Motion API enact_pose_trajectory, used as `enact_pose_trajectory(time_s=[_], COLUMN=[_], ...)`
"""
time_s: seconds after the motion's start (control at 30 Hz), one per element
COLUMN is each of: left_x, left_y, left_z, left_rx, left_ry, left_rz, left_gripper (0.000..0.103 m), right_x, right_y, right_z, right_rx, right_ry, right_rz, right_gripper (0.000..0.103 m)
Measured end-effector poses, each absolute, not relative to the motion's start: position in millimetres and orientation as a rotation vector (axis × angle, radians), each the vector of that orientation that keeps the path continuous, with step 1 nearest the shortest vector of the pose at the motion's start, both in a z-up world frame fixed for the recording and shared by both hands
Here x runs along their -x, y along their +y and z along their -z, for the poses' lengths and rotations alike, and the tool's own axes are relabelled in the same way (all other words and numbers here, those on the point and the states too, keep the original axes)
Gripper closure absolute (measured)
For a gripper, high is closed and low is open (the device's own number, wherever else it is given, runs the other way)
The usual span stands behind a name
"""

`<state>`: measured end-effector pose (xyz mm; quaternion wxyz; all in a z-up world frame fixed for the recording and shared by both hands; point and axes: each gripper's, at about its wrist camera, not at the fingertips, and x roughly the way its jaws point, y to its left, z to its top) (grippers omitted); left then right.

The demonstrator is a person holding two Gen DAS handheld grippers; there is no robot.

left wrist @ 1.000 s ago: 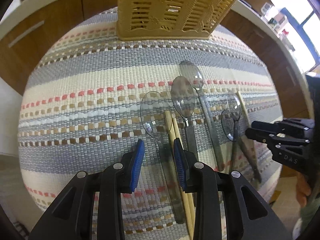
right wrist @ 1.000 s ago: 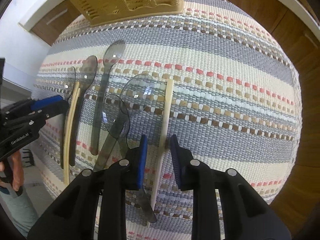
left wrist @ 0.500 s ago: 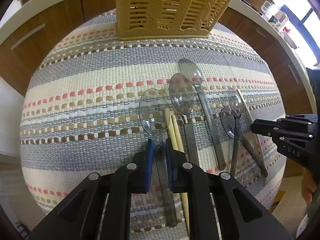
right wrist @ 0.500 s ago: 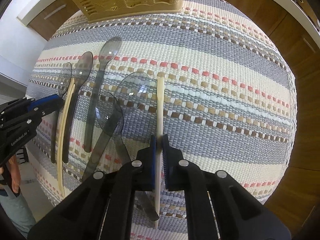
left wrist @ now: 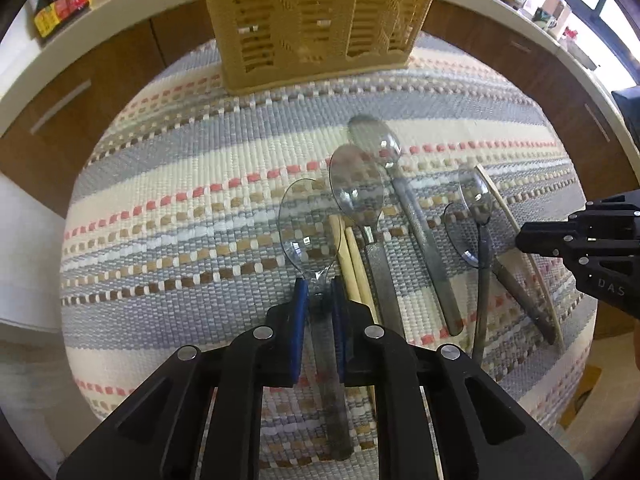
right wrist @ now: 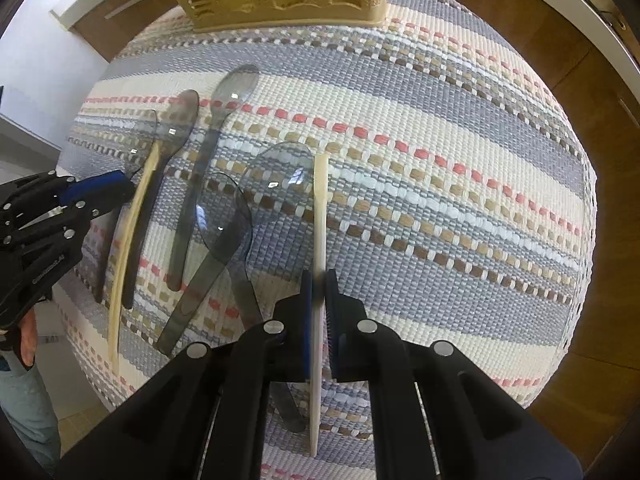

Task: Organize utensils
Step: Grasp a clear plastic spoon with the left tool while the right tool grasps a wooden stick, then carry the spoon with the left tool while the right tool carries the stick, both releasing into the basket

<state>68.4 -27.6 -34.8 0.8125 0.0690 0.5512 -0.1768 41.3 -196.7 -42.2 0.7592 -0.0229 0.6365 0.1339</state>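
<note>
Counted from your left: five clear plastic spoons, three pale chopsticks and one tan slotted basket [left wrist: 316,20], all on a striped woven cloth [left wrist: 180,208]. The basket stands at the far edge of the cloth, well apart from the utensils.

Your left gripper [left wrist: 320,296] has just been closing its jaws, and the blue pads now pinch the neck of the leftmost spoon [left wrist: 306,232]. That spoon lies flat on the cloth. Its long axis runs across the stripes, with the bowl pointing away towards the basket and the handle coming back under the tool.

Just to its right, two chopsticks [left wrist: 352,264] lie side by side, parallel to the spoon and touching each other. Next come a second spoon [left wrist: 356,184] and a third spoon [left wrist: 376,140], both with bowls towards the basket and handles slanting back to the right.

Further right, two more spoons [left wrist: 476,196] overlap at the bowls, and their handles cross.

At the far right lies the single chopstick [right wrist: 320,208]. Your right gripper [right wrist: 319,288] is pressed together on it, gripping its near half. The stick lies across the stripes, with one end towards the basket and the other back past the pads. It lies just beside the bowl of the nearest overlapping spoon.
</note>
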Motion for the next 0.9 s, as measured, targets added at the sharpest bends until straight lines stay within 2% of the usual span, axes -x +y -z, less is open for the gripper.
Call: enact_pose_trajectory(time_s=[0.4, 0.63, 0.9], left_x=[-57.8, -67.7, -90.2], left_y=[-8.5, -8.4, 0.9], left_z=[-49.7, -111.2, -162.6], left_rx=[-0.019, 0.101, 0.181], left_ry=[0.904, 0.735, 0.51], left_rz=[0.442, 0.521, 0.5], left_gripper=[0.093, 0.093, 0.093], right_x=[-24.2, -37.6, -58.2], right_y=[-247.8, -253.5, -240.8], right_z=[-50.0, -117.5, -167.7], right_rx=[-0.056, -0.044, -0.03], right_ry=[1.102, 0.853, 0.57], right_rz=[-0.374, -0.364, -0.361], right_gripper=[0.098, 0.098, 0.098])
